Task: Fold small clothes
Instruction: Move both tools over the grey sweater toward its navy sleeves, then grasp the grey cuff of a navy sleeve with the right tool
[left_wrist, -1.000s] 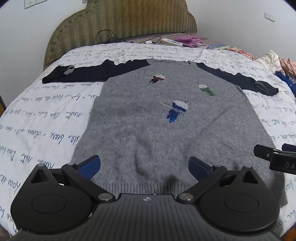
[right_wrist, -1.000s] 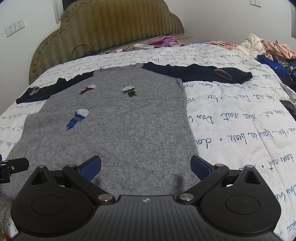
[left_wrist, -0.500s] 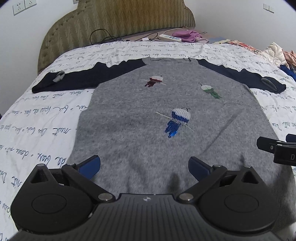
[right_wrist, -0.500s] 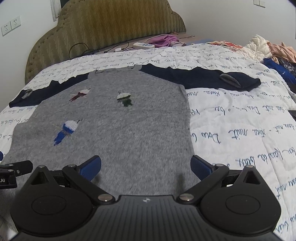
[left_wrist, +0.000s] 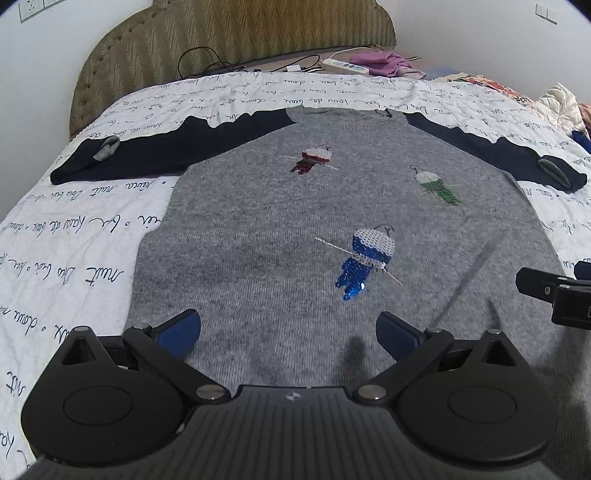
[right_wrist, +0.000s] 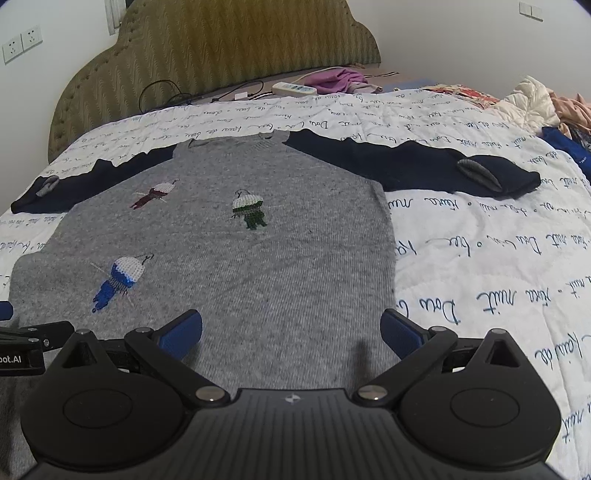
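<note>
Drew back from the sweater (left_wrist: 295, 240) toward the foot edge of the bed (left_wrist: 74, 236), left gripper (left_wrist: 289, 330) and right gripper (right_wrist: 291, 330) alike, jaws wide apart.

My left gripper (left_wrist: 289, 334) was matte black plastic: two rounded lobes, each with a shallow oval recess, joined by a ribbed centre block bearing a small pale emblem. Silver pivot screws sat at the arm joints. My fingers (left_wrist: 178, 329) wore textured blue pads. My right gripper (right_wrist: 291, 334) looked identical, blue pads (right_wrist: 399, 334) included. White lettering ending "ot.AI" marked my left unit's side.
</note>
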